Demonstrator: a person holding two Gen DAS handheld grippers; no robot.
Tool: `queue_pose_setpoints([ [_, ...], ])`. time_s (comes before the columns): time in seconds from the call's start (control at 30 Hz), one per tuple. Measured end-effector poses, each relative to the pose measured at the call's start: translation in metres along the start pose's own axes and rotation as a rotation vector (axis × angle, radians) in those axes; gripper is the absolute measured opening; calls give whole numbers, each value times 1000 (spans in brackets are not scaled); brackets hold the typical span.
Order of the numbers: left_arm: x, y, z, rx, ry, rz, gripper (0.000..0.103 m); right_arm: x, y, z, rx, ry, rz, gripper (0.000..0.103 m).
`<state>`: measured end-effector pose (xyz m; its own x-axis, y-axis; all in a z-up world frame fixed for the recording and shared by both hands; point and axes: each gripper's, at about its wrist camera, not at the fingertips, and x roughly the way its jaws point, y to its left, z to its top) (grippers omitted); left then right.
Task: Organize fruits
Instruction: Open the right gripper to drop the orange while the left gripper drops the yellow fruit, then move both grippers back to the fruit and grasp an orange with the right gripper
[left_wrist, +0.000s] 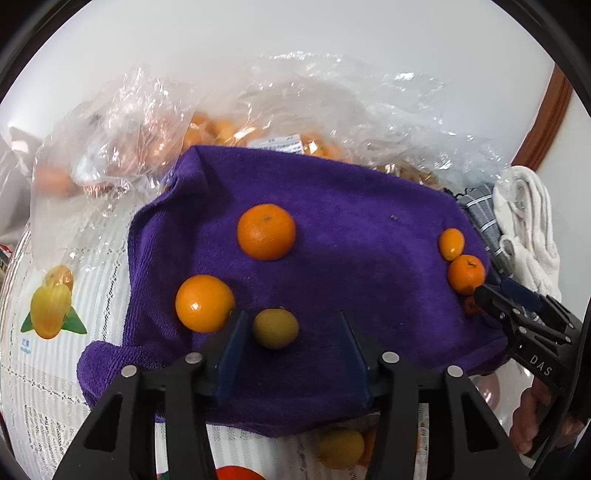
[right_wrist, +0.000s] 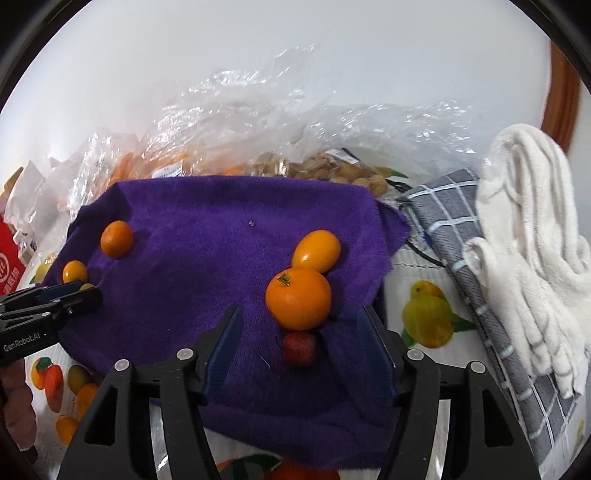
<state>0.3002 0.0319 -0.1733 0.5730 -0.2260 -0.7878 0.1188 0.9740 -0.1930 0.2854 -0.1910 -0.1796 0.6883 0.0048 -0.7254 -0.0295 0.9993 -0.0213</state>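
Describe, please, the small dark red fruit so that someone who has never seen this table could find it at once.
Start at the purple towel spread over the table. On its right part three fruits sit in a short line: an oval yellow-orange one farthest away, a round orange with a green stem, then the small dark red fruit between the right gripper's open jaws. It alone is red, and the smallest.

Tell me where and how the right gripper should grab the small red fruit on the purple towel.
Grip the small red fruit across its round middle, coming down from above and slightly behind. It lies between the open right gripper fingers, but the orange touches its far side, so avoid approaching there.
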Motion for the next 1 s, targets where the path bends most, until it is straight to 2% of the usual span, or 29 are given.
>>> queue_pose_setpoints([
  [0.2, -21, -12, 2, 34, -41, -26, 60, -26, -5, -9, 19, -5, -34, 64],
  [0.47, -55, -6, -8, 6, -75, -76, 64, -56, -2, -31, 28, 7, -26, 64],
  [0.7, -78, 17, -31, -10, -122, -33, 64, -69, 8, -49, 28, 17, -19, 64],
  [0.83, -88, 37, -39, -73, -122, -54, 64, -76, 15, -51, 46, 19, 22, 62],
  [0.93, -96, 50, -49, -89, -135, -11, 64, -84, 27, -56, 13, -11, 27, 61],
  [1.0, -98, 61, -55, -104, -116, 29, 62, -86, 34, -59, -4, -7, 42, 60],
])
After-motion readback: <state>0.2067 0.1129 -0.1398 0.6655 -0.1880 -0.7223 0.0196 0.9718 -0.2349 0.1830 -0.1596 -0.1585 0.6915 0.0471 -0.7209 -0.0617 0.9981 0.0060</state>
